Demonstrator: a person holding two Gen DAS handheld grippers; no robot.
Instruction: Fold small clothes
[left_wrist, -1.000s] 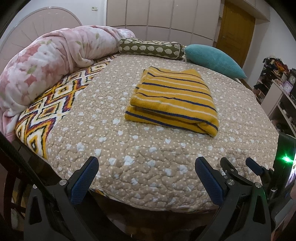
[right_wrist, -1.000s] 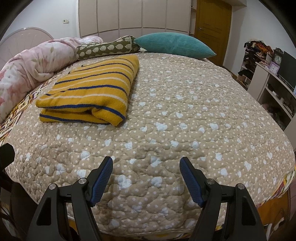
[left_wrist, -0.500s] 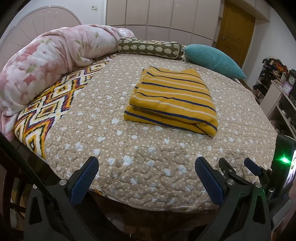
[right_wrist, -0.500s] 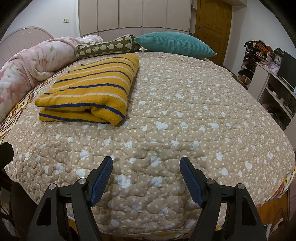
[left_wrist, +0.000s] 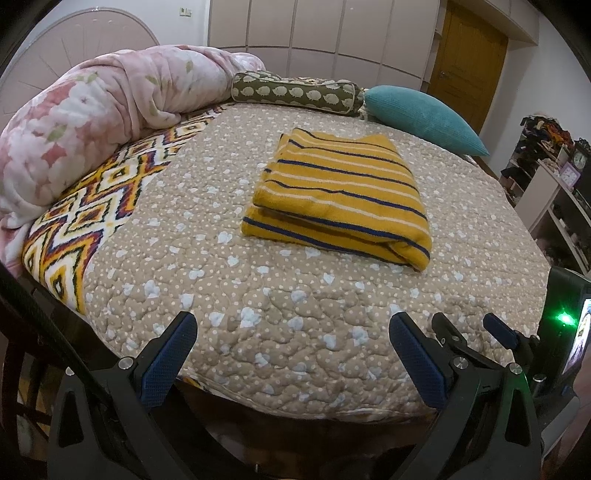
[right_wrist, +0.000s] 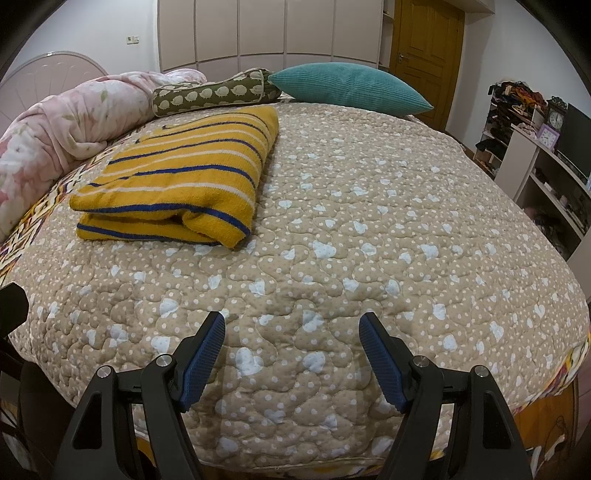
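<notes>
A yellow garment with blue and white stripes lies folded in a flat rectangle on the beige quilted bedspread. It also shows in the right wrist view, at the left. My left gripper is open and empty over the near edge of the bed, well short of the garment. My right gripper is open and empty too, over the near edge and to the right of the garment. It also shows at the right edge of the left wrist view.
A pink floral duvet is bunched along the left. A green patterned bolster and a teal cushion lie at the far side. White shelves with clutter stand to the right. A wooden door is behind.
Both grippers have drawn back slightly from the bed, still open. The folded garment has not moved.
</notes>
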